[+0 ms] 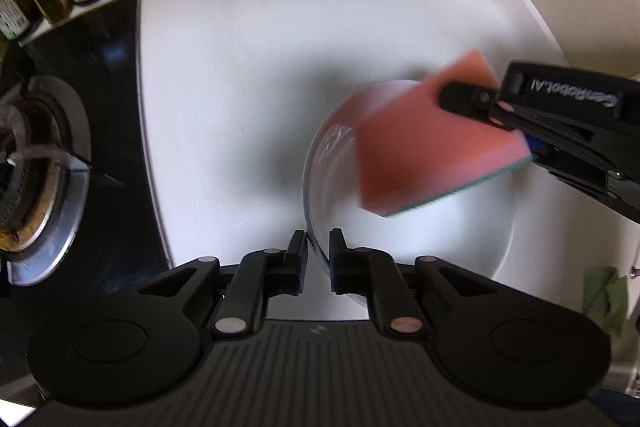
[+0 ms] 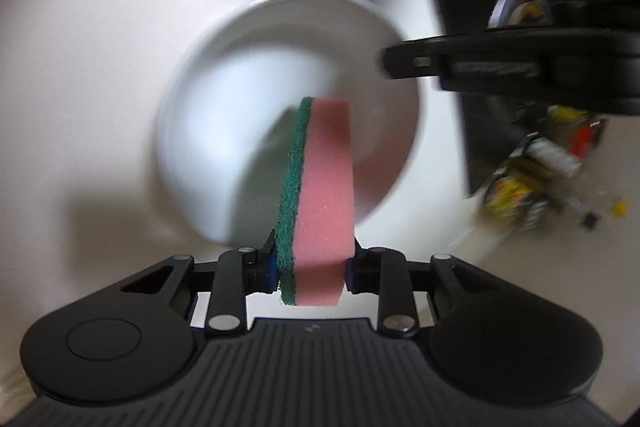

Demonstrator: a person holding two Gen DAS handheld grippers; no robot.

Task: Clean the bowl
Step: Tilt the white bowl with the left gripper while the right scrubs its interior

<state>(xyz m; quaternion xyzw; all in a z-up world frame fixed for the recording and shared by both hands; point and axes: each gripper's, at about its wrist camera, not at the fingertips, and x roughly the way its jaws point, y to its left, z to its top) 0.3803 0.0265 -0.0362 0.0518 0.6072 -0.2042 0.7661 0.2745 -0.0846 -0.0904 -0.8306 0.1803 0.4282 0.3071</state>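
Ribbed black housing fills the foreground, and from it the left tool (image 1: 318,259) is clenched on the rim of the bowl (image 1: 332,163), a smooth, glossy white round vessel held tilted over the white desk (image 1: 240,47), beside the black hob's edge. Scrubbing appears underway, not finished. The sponge (image 2: 320,203), soft pink foam backed with coarse green, is gripped by the right tool (image 2: 310,273) at the bowl's mouth.

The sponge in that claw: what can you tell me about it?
The pink foam sponge with a green scouring layer is a thick rectangular block. The right claw clamps it on edge by its two faces. Its free end reaches over the white bowl; contact is too blurred to tell.
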